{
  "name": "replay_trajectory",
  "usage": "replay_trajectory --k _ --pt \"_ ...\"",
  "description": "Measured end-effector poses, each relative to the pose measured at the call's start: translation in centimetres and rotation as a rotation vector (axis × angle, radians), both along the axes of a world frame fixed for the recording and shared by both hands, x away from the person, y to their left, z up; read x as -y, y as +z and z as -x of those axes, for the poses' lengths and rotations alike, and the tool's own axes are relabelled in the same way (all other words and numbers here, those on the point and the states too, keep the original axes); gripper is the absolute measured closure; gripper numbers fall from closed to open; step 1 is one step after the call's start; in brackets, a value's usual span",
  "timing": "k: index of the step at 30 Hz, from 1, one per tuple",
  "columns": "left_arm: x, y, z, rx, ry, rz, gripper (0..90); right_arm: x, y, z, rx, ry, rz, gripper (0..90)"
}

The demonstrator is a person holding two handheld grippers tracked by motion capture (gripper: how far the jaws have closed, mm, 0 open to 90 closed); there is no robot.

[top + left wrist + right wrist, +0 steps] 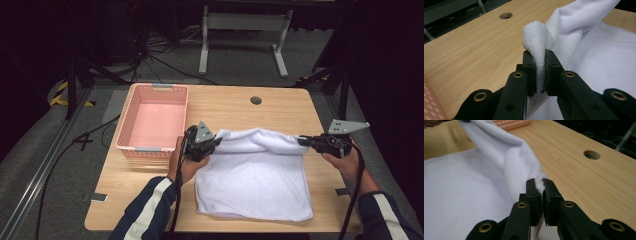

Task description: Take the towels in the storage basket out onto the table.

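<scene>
The step in hand looks like a fold of the white towel point(255, 175): both far corners are lifted off the wooden table point(230, 107) while the near part of the cloth lies flat between the person's forearms. Nearest the camera in the left gripper view, the left gripper point(540, 72) has its jaws pressed together on a bunched corner, which stands up in a thick loop just above the pads point(532, 72) and drapes away to their right. The right gripper point(541, 200) likewise pinches the other corner, a small tuft showing above its fingertips point(549, 195), the cloth sloping off to their left. In the high view each hand point(186, 162) grips its tool at roughly the same height, jaws pointing inward toward one another, the raised edge stretched between them. The next move probably calls for carrying both corners together toward the near edge, keeping them level so the fold lands square. Beyond the left fingers sits the pink basket point(131, 125); farther off, a cable hole point(256, 100).
</scene>
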State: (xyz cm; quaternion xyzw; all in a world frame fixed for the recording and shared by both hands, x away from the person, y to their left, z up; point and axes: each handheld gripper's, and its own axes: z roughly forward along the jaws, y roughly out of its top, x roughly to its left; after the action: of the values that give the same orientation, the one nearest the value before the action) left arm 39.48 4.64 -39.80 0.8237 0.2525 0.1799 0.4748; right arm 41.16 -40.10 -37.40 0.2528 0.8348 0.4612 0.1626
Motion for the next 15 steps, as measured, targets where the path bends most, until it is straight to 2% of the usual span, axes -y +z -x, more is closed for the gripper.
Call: replay_trajectory --k 4,6,8,9,10,12,13,15 --pt "-1.6 -1.1 3.3 0.037 -0.058 -0.006 81.2 0.0 0.0 3.7 0.013 0.11 0.009 84.2" --pt "-2.4 -1.6 4.6 0.031 -0.093 0.0 81.0 0.2 -0.2 5.5 -0.002 0.175 0.007 84.0" --pt "-2.9 -2.1 6.2 0.043 -0.147 -0.048 80.2 0.4 -0.7 7.0 -0.004 0.225 0.035 83.7" --pt "-2.9 -2.1 6.2 0.043 -0.147 -0.048 80.1 0.4 -1.1 7.9 -0.015 0.255 0.066 83.5" --pt "-3.2 -2.4 6.8 0.044 -0.17 -0.067 80.1 0.4 -1.1 7.9 -0.015 0.255 0.066 83.5" --pt "-3.9 -2.9 7.8 0.025 -0.186 -0.095 77.6 0.4 -2.3 9.2 -0.063 0.29 0.089 82.2" --pt "-4.1 -3.2 8.2 0.003 -0.184 -0.112 76.9 0.4 -2.8 9.6 -0.075 0.315 0.114 81.5" --pt "-4.8 -3.6 8.7 -0.05 -0.181 -0.108 70.6 0.2 -3.8 10.6 -0.115 0.361 0.147 76.8"
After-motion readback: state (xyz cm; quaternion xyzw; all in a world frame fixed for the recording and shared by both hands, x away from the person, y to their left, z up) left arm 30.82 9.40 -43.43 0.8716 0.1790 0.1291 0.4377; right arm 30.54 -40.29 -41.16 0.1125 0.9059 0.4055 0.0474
